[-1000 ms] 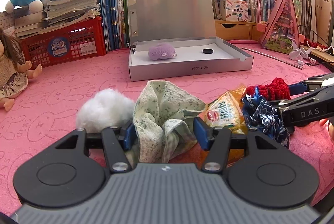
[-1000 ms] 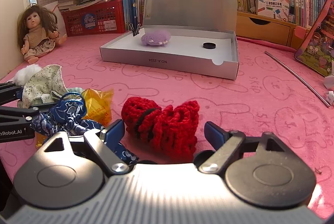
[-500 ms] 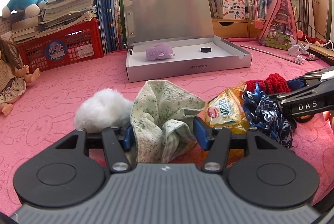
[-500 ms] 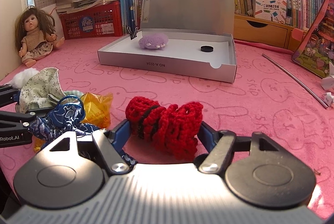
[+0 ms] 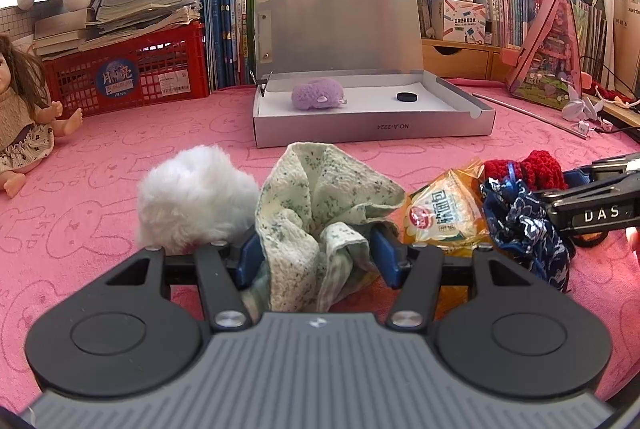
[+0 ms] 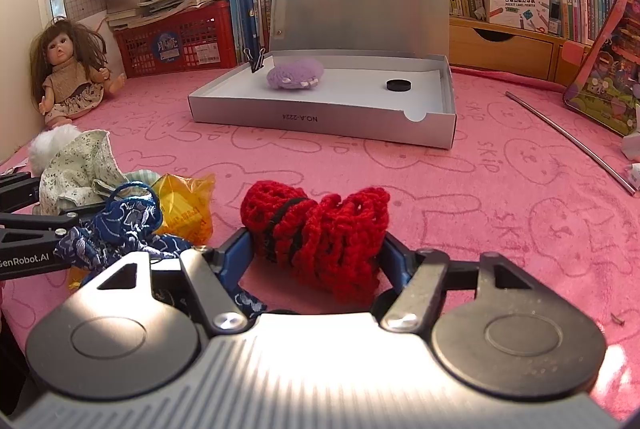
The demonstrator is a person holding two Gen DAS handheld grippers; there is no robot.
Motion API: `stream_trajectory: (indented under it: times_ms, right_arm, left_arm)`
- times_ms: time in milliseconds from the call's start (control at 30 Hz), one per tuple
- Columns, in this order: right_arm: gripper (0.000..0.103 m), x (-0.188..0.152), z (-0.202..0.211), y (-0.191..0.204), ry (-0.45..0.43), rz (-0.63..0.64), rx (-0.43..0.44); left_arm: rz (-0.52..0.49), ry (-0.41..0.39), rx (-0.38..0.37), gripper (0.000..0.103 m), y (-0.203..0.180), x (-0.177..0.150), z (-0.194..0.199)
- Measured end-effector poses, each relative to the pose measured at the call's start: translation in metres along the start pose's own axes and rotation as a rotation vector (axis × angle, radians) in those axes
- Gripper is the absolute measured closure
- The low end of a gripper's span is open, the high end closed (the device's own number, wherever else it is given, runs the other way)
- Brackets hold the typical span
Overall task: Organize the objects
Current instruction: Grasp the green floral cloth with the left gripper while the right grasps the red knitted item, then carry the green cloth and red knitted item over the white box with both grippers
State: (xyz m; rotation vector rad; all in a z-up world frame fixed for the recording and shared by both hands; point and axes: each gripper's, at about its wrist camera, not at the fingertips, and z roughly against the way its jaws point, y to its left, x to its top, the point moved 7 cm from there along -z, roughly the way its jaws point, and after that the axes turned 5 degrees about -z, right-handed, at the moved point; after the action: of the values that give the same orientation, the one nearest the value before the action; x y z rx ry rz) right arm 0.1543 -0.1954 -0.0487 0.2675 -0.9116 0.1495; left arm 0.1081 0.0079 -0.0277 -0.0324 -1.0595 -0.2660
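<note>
My left gripper [image 5: 316, 253] is shut on a crumpled green floral cloth [image 5: 320, 205], which stands up between the blue pads. My right gripper [image 6: 316, 253] is shut on a red crocheted piece [image 6: 320, 229]. An open grey box [image 5: 372, 117] stands ahead on the pink mat, holding a purple plush [image 5: 318, 98] and a black disc [image 5: 407, 96]; it also shows in the right wrist view [image 6: 320, 113]. A white fluffy ball [image 5: 192, 197], a yellow snack bag [image 5: 444, 209] and a dark blue patterned cloth [image 5: 524, 229] lie beside the cloth.
A doll [image 6: 70, 69] sits at the left edge. A red crate [image 5: 128, 77] with books, a row of books and plush toys line the back. A thin metal rod [image 6: 568, 137] and a pink triangular toy house [image 5: 548, 53] are at the right.
My right gripper's jaws closed on the red crocheted piece and lifted it slightly. My left gripper stays shut on the floral cloth and has moved a little closer to the box.
</note>
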Motion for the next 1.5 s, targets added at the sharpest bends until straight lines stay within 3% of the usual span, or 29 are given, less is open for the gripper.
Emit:
stream_trajectory:
  times_ms: [100, 300, 500, 967, 1233, 1500]
  right_arm:
    - [0.037, 0.000, 0.001, 0.002, 0.000, 0.002, 0.007]
    - [0.045, 0.000, 0.004, 0.004, -0.011, 0.000, 0.013]
    - [0.052, 0.003, 0.009, 0.002, -0.035, -0.032, 0.019]
    - [0.052, 0.020, 0.019, -0.006, -0.077, -0.047, -0.029]
    - [0.052, 0.030, 0.020, -0.014, -0.089, -0.067, -0.057]
    - [0.052, 0.054, 0.016, -0.025, -0.100, -0.090, -0.086]
  left_arm:
    - [0.027, 0.000, 0.006, 0.057, 0.001, 0.001, 0.002]
    - [0.056, -0.004, 0.011, 0.074, 0.002, 0.008, 0.009]
    - [0.069, -0.028, 0.006, 0.077, 0.003, 0.020, 0.017]
    - [0.076, -0.040, 0.011, 0.077, -0.002, 0.042, 0.022]
    - [0.141, -0.041, -0.020, 0.077, 0.005, 0.061, 0.016]
    - [0.141, -0.059, -0.058, 0.077, 0.010, 0.097, 0.001]
